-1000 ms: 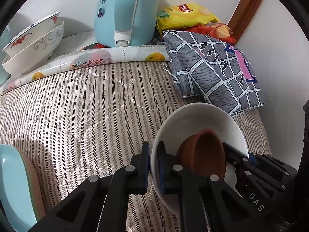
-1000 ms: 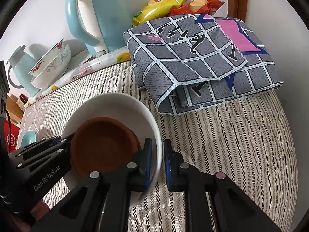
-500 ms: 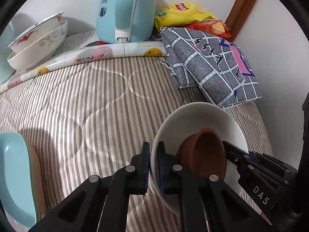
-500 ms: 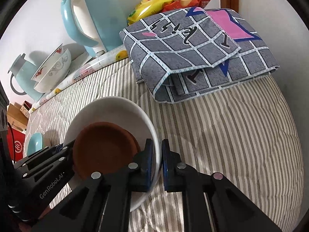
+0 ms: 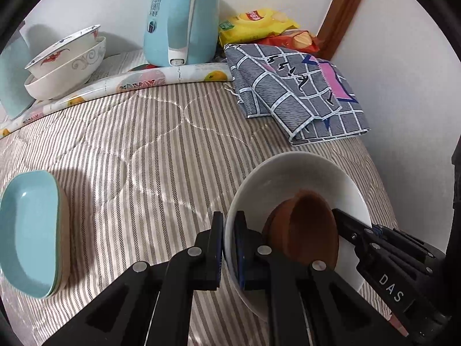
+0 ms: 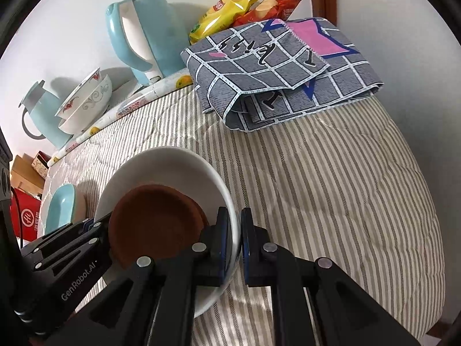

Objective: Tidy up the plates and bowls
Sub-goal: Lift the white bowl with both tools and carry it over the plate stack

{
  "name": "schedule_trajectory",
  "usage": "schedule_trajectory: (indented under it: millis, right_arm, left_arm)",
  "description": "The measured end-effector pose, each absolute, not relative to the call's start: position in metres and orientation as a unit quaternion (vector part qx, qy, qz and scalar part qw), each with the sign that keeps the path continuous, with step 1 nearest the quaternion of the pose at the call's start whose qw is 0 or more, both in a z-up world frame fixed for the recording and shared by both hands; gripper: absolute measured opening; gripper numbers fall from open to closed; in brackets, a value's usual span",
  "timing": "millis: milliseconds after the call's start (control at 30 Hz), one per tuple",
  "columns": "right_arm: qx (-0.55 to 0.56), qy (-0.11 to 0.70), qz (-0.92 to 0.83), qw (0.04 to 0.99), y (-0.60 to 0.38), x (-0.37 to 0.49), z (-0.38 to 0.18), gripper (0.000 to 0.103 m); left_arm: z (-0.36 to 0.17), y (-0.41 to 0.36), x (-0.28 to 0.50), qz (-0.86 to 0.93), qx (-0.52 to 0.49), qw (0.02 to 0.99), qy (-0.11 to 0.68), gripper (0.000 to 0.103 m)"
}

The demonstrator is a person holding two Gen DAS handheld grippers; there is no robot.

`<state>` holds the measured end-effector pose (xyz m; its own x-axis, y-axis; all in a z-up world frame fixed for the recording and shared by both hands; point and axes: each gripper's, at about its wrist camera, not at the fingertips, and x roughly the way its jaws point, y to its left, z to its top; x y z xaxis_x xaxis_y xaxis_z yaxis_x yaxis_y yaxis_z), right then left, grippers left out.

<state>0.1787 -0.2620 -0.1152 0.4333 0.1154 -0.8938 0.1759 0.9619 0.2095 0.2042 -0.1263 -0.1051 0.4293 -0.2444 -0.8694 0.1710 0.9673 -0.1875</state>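
both tongs are pinched right down on opposite sides of the white bowl (image 5: pixel 302 178): the left tongs (image 5: pixel 229 248) grip its rim on the near-left side, the right tongs (image 6: pixel 239 242) the other side, so the bowl hangs between them above the striped bed cover (image 5: pixel 138 150). the likely trouble is the brown bowl (image 6: pixel 155 225) sitting loose inside it (nothing grips it): if one hand lifts or tilts ahead of the other, it could slide out, or the thin rim could slip from the pads. off to the left lies a light blue dish (image 5: pixel 27 236) stacked on another dish, both empty. at the back two patterned bowls (image 5: pixel 66 63) are nested, tilted, near the blue kettle (image 5: pixel 178 20).
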Motion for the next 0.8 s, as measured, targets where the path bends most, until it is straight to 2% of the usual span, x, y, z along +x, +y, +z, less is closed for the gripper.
schedule_trajectory:
  millis: [800]
  right_arm:
    - [0.126,0.499,-0.014,0.857,-0.232,0.145,-0.063,0.008]
  left_arm:
    - [-0.055,-0.093,0.171,-0.122,-0.033,0.866,0.484,0.008]
